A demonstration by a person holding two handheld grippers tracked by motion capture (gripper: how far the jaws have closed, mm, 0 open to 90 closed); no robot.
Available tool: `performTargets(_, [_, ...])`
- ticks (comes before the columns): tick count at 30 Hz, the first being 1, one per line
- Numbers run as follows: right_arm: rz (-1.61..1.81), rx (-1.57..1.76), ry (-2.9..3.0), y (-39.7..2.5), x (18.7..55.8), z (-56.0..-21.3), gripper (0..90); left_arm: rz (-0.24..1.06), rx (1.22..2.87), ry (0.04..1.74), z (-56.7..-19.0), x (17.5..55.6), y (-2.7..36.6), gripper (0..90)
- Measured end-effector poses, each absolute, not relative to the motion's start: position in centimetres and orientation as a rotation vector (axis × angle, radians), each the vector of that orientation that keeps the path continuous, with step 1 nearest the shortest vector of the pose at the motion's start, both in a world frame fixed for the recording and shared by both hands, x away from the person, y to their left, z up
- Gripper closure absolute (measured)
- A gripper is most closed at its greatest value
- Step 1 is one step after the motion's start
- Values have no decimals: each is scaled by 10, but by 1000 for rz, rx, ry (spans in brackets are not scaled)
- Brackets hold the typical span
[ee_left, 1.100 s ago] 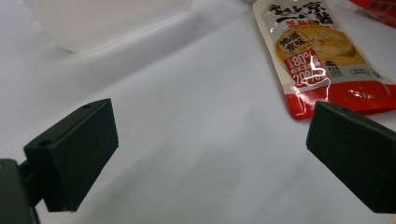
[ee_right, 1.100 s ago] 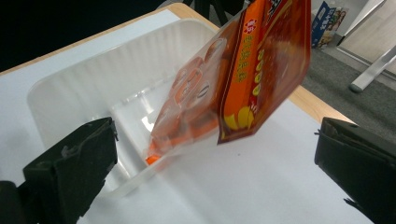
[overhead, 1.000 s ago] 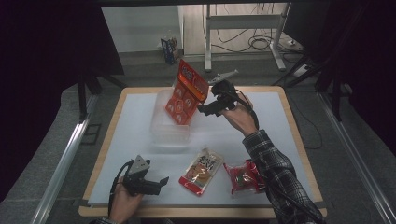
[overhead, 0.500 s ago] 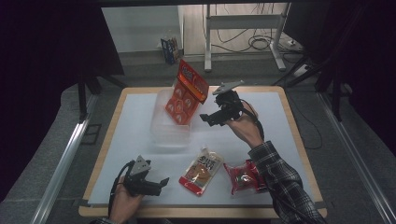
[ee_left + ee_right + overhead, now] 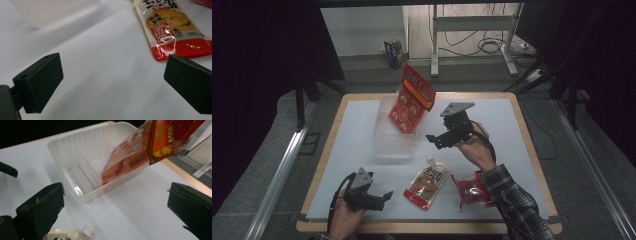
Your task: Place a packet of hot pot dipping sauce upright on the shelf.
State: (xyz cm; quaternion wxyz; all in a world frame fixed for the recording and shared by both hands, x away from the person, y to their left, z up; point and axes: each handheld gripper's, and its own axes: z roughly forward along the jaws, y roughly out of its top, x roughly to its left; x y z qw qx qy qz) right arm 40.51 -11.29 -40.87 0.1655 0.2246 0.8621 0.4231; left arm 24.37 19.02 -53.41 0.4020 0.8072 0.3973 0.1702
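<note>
While the high view shows the whole white table (image 5: 352, 130) from above, with the right gripper (image 5: 435, 140) held over its middle and the left gripper (image 5: 384, 196) low near the front edge, only the gripper views show how the jaws stand; both pairs are spread wide with nothing between them. From the right gripper view, the clear plastic rectangular tray (image 5: 75, 155) is seen at close range, and the orange flat snack packet with round pictures (image 5: 140, 147) leans inside it, its lower end on the tray floor and its upper part rising over the far rim; the high view shows the same packet (image 5: 412, 100) standing tilted in the tray (image 5: 384, 137). Just before the left gripper lies the cream and red spouted food pouch (image 5: 172, 27), flat on the table; its white cap (image 5: 87, 230) appears at the bottom of the right gripper view. Beside the pouch (image 5: 428, 183), the red crinkled small bag (image 5: 469, 189) lies partly hidden under the plaid sleeve (image 5: 512, 205); the space between the right gripper and the tray is free.
</note>
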Motion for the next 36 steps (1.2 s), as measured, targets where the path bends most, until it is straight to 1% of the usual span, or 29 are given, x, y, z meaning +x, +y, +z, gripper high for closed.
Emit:
performTargets(12, [1246, 684, 2451, -137, 390, -431, 2, 431, 2051, 1003, -535, 244, 189, 22])
performTargets(19, [1212, 705, 2466, -154, 382, -446, 2, 434, 2066, 998, -535, 244, 188, 22])
performTargets(36, [1214, 777, 2461, -179, 361, -447, 0, 437, 2076, 998, -535, 243, 188, 24])
